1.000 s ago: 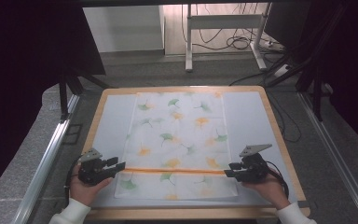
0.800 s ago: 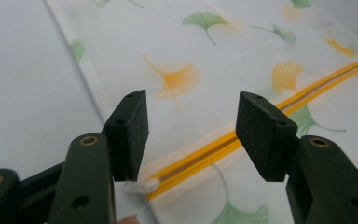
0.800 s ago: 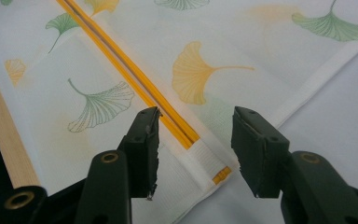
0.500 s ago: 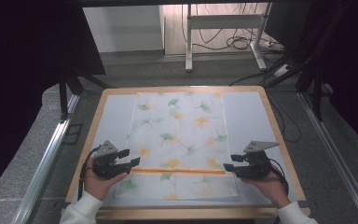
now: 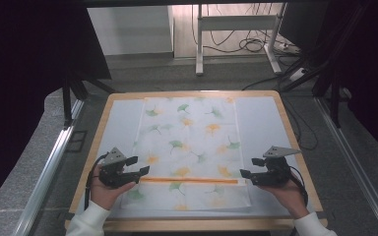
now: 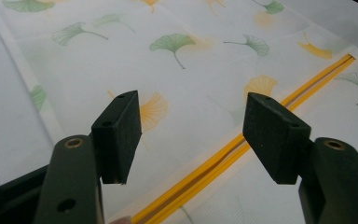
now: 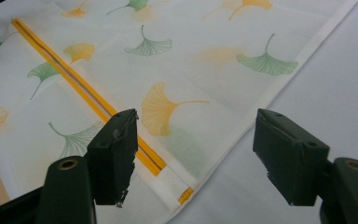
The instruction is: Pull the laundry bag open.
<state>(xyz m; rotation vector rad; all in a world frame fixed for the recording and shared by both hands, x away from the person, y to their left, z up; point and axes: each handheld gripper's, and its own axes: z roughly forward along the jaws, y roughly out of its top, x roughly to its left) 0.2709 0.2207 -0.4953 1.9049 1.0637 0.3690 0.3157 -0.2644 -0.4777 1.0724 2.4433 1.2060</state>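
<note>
- High view: white mesh bag point(image 5: 192, 152) with green and orange ginkgo-leaf print lies flat at the centre of the table point(image 5: 261, 123), long axis running away from the person.
- Orange zipper point(image 5: 189, 180) crosses the bag near its near end, running left to right.
- Left gripper point(image 5: 140, 169), held in the left hand point(image 5: 106, 189), sits at the zipper's left end; jaws spread apart, nothing between them.
- Right gripper point(image 5: 246, 173), in the right hand point(image 5: 288, 191), sits just beside the zipper's right end; jaws likewise apart and empty.
- Left gripper view: zipper point(image 6: 223, 154) passes diagonally between the jaws.
- Right gripper view: zipper end point(image 7: 186, 193) lies beside the left-hand jaw, at the bag's hem point(image 7: 261, 112).
- Table has a pale surface with a wooden rim point(image 5: 295, 142).
</note>
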